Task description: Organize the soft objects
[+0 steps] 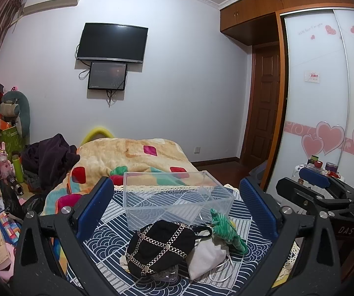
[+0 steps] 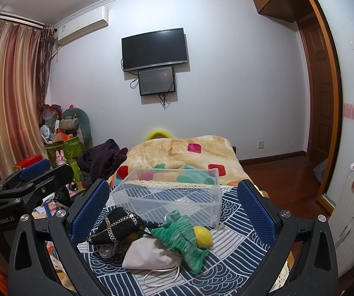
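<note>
A small heap of soft things lies on a blue-and-white patterned cloth: a black pouch with chain trim, a white drawstring bag, a green knitted sock and a yellow ball. An empty clear plastic box stands just behind the heap. My left gripper is open above the heap, empty. My right gripper is open over it too, empty. Each gripper shows at the other view's side.
A bed with a patchwork blanket lies behind the box. Dark clothes and cluttered shelves are at the left. A white suitcase and a sliding wardrobe stand at the right.
</note>
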Tool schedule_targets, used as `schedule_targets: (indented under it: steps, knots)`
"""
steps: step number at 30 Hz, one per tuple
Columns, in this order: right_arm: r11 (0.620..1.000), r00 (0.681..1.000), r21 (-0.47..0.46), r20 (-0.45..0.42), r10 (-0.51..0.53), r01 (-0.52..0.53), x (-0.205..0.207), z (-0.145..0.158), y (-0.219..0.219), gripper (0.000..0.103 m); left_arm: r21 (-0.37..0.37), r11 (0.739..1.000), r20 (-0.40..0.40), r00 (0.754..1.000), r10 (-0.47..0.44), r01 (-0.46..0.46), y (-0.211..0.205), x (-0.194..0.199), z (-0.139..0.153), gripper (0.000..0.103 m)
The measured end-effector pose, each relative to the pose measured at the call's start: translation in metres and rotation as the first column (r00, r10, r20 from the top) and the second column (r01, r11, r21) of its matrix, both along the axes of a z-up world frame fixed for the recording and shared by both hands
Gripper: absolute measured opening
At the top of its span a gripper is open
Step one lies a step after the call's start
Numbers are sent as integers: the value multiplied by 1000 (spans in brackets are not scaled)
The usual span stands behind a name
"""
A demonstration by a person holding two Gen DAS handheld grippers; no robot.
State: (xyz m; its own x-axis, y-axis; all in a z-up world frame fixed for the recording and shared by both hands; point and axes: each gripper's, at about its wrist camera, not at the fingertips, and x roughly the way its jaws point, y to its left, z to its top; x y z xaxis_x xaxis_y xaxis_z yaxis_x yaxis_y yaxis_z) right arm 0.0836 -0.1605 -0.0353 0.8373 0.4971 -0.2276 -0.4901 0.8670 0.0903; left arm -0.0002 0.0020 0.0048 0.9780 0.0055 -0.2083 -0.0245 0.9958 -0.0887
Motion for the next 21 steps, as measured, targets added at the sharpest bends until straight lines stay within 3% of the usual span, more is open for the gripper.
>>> schedule_targets:
  steps: [12, 21]
  knots:
    - [1000, 999, -9, -47, 14, -14, 11, -12, -1, 103, -18, 997, -94, 993, -74, 72, 1, 20, -33, 103]
    - [999, 975, -24, -220, 28, -34, 41, -55, -2, 103, -45, 996, -260, 962, -88, 79, 7, 49, -87, 103]
